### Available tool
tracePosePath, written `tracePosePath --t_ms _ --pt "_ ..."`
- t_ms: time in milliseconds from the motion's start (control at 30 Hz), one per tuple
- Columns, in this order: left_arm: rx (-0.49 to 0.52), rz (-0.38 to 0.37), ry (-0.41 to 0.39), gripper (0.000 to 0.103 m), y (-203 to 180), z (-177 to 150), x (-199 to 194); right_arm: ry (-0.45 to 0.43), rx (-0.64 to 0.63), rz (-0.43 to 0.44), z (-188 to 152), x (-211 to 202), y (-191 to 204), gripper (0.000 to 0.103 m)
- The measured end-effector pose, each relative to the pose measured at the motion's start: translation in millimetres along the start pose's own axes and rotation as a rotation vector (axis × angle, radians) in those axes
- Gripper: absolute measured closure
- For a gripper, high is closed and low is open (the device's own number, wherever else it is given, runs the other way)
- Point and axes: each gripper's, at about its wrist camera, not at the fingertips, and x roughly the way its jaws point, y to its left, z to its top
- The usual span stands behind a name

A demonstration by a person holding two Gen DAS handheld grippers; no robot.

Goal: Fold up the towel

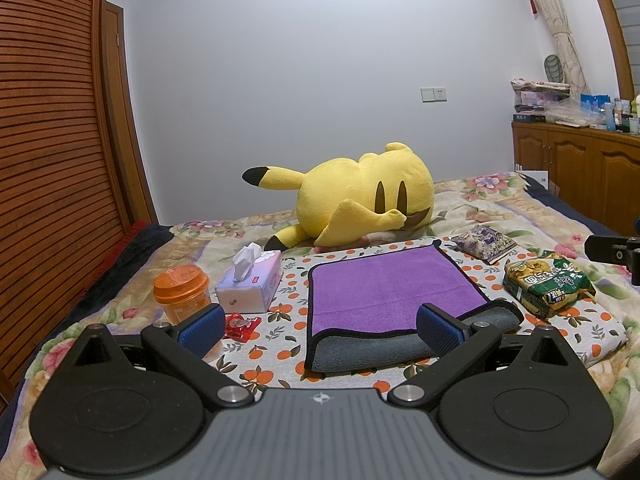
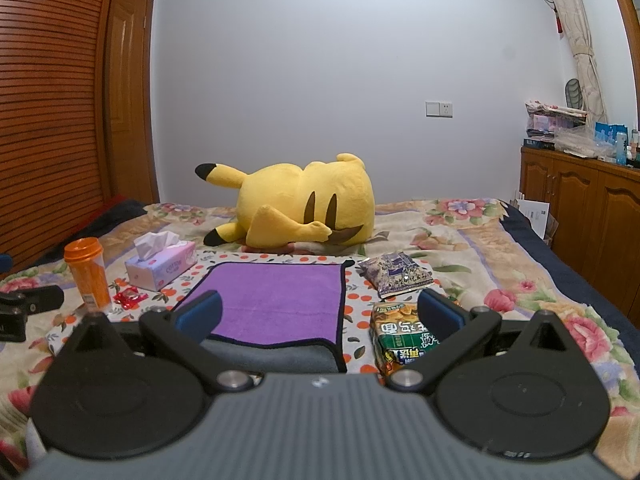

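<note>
A purple towel [image 1: 384,284] with a black hem and grey underside lies on the orange-print cloth [image 1: 280,344] on the bed. Its near edge is turned up, showing a grey band [image 1: 372,350]. It also shows in the right wrist view [image 2: 276,300]. My left gripper [image 1: 320,326] is open and empty, held above the towel's near edge. My right gripper [image 2: 320,314] is open and empty, above the towel's near right corner. The right gripper's body shows at the right edge of the left wrist view [image 1: 612,248].
An orange-lidded cup [image 1: 182,292], a tissue box [image 1: 252,284] and a red wrapper [image 1: 240,326] lie left of the towel. A green snack bag [image 1: 544,284] and a purple packet [image 1: 484,242] lie right. A yellow plush [image 1: 360,204] lies behind. A wooden cabinet [image 1: 580,160] stands at right.
</note>
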Motion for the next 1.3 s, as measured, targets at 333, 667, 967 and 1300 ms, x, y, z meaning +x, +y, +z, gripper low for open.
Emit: tracePosePath --t_ms 333,667,967,1300 --pt "0.000 0.000 0.001 0.000 0 0 0 0.000 -0.002 -0.001 0 0 0 0.000" --pt "0.001 -0.004 0.010 0.000 0 0 1 0.009 -0.005 -0.001 3 1 3 0.000" --pt "0.001 -0.019 0.046 0.000 -1 -3 11 0.037 -0.018 -0.002 0 12 3 0.000" --pt "-0.010 -0.043 0.087 0.000 1 -2 25 0.064 -0.042 0.003 -1 24 7 0.000"
